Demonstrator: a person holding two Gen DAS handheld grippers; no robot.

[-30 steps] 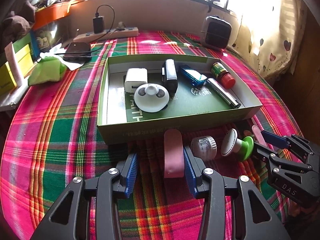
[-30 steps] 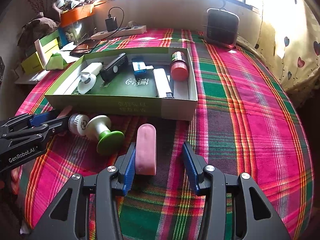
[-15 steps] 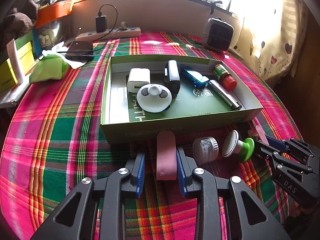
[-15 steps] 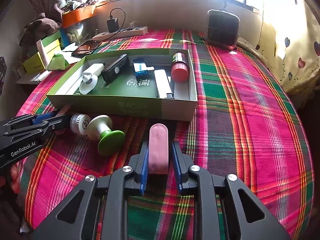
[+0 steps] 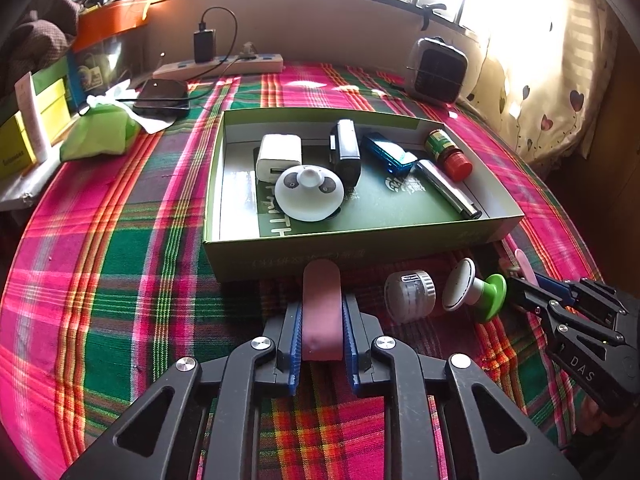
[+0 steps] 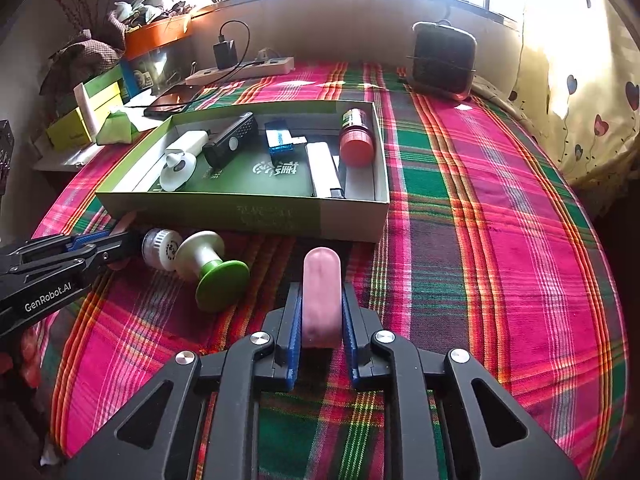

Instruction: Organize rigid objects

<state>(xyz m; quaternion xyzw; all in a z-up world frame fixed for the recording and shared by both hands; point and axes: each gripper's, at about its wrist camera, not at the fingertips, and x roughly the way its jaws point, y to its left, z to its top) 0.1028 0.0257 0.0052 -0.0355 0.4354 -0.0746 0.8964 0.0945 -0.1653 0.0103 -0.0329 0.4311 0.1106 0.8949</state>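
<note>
My left gripper (image 5: pixel 322 310) is shut on a pink rounded block (image 5: pixel 321 292) that lies on the plaid cloth, just in front of the green shallow box (image 5: pixel 360 254). My right gripper (image 6: pixel 322 296) is shut on a second pink block (image 6: pixel 321 280) near the box's front wall (image 6: pixel 240 212). Each gripper shows in the other's view, the right gripper (image 5: pixel 516 276) low right and the left gripper (image 6: pixel 120 240) at left. A small white jar (image 5: pixel 409 296) and a white-and-green knob (image 5: pixel 474 292) lie between them. The box holds a white charger (image 5: pixel 279 156), a panda disc (image 5: pixel 310 192) and several others.
A small heater (image 5: pixel 438 70) stands at the far right by the curtain. A power strip (image 5: pixel 224 66) with a plugged charger, a black device (image 5: pixel 162 94), a green bag (image 5: pixel 100 134) and yellow boxes (image 5: pixel 24 136) crowd the far left. Plaid cloth (image 6: pixel 500 220) stretches right of the box.
Both grippers went from wide open around their pink blocks to shut on them. The left wrist view has shifted slightly so its block now sits centred between the fingers.
</note>
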